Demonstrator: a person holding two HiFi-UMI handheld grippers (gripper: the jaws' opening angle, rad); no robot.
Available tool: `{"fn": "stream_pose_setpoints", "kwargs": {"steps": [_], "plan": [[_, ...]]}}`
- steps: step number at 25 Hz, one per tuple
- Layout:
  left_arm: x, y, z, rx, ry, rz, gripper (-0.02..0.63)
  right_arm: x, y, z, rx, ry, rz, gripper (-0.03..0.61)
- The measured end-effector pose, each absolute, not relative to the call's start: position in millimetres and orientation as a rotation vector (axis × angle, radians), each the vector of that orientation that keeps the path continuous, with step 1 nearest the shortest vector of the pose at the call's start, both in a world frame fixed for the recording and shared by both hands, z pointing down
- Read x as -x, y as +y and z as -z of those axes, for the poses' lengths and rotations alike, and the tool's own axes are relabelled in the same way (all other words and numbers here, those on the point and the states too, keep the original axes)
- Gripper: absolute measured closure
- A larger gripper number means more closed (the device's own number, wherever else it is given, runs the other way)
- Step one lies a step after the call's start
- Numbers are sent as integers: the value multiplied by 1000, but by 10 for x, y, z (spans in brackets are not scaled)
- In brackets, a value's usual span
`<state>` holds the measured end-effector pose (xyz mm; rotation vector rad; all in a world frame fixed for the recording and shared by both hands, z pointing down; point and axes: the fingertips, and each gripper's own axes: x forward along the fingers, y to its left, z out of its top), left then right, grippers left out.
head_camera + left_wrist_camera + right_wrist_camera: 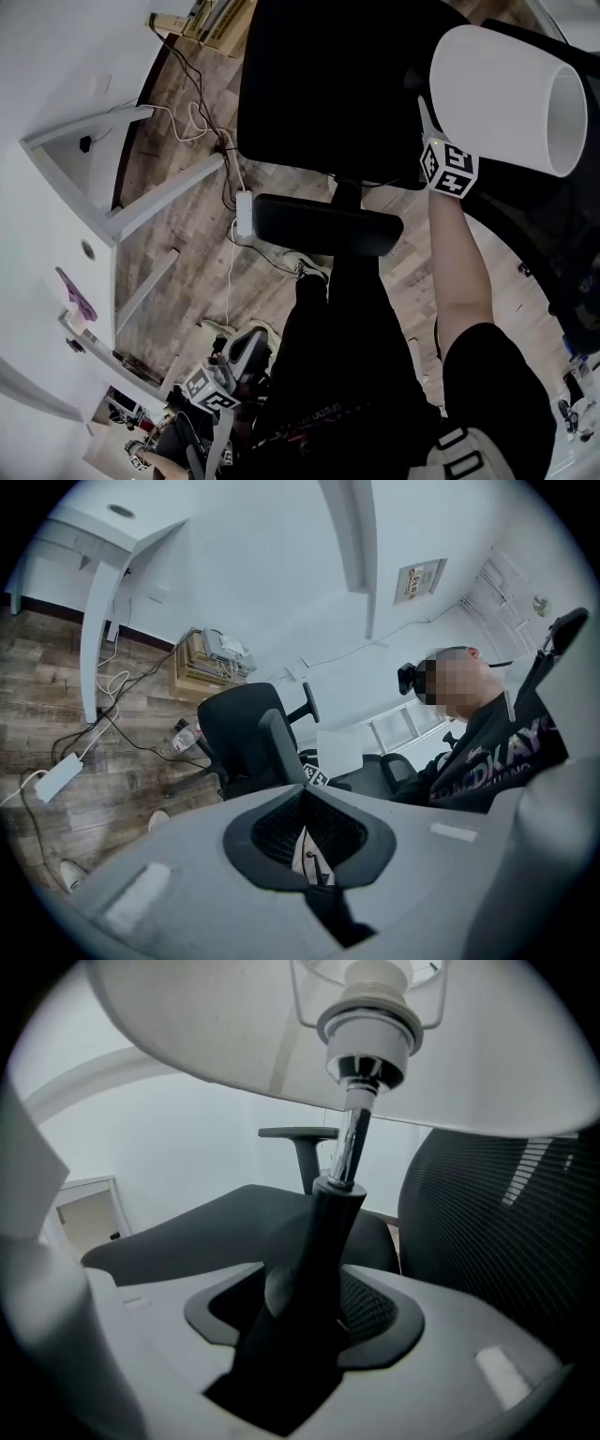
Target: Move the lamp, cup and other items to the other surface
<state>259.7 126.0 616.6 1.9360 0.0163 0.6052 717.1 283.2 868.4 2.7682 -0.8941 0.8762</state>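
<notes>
The lamp has a white drum shade (506,94) and a dark stem. In the right gripper view the shade (234,1035) hangs overhead and the stem (323,1222) rises between the jaws. My right gripper (300,1321) stands wide around that stem; a gap shows at the left pad, so it counts as open. In the head view its marker cube sits under the shade, above the black office chair (319,75). My left gripper (309,850) is low at the bottom left (239,361), its pads nearly meeting with only a thin pale sliver between. No cup is in view.
A white desk (56,216) with slanted legs stands at the left. A power strip (244,214) and cables lie on the wood floor beside the chair. The chair's mesh back (497,1222) is close on the right. The left gripper view shows the person (487,752).
</notes>
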Motion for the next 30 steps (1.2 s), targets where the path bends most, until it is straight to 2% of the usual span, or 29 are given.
{"fn": "stream_pose_setpoints", "kwargs": {"steps": [7, 12, 13, 23, 30], "plan": [[-2383, 1161, -5997, -1962, 59, -476, 618, -6669, 3105, -8507, -2730, -858, -1038, 375], [-2056, 934, -5776, -1996, 77, -361, 618, -6270, 3162, -8092, -2724, -848, -1076, 516], [-1969, 883, -5727, -2003, 79, -341, 618, -6201, 3193, -7983, -2731, -834, -1081, 576], [-1082, 417, -5336, -2123, 33, -155, 618, -5798, 2954, -6331, -2819, -924, -870, 581], [-288, -118, -5104, -2220, -135, -5, 618, -5394, 1497, -4713, -2553, -1314, -380, 581]]}}
